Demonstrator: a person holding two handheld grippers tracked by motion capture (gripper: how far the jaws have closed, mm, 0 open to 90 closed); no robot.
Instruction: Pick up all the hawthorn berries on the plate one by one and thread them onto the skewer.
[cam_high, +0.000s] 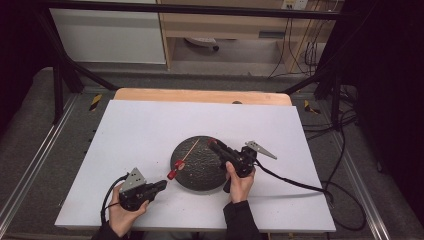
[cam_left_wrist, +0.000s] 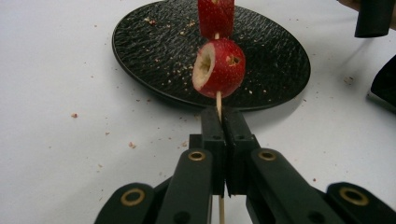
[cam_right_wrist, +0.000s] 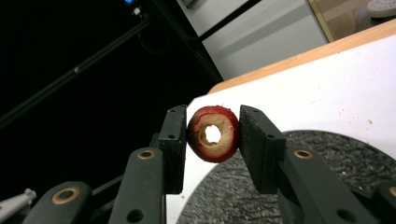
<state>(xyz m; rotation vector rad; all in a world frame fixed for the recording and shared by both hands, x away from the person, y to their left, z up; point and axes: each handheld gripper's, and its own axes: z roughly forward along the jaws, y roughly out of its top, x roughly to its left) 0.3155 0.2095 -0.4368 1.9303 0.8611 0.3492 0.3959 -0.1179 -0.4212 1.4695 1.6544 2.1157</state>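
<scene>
Left gripper (cam_left_wrist: 223, 122) pinches our skewer (cam_left_wrist: 218, 100), two fruit pieces threaded, lower centre frame; right gripper (cam_right_wrist: 213, 133) clamps cored fruit ring (cam_right_wrist: 213, 134) over black plate (cam_high: 200, 170). Next: align hole with tip.

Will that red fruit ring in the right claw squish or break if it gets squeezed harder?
Probably. The fruit ring has a hollow middle and thin walls, so the right claw pinching its sides might crack it. It looks light. Crumbs on the black plate hint that bits flake off easily.
</scene>
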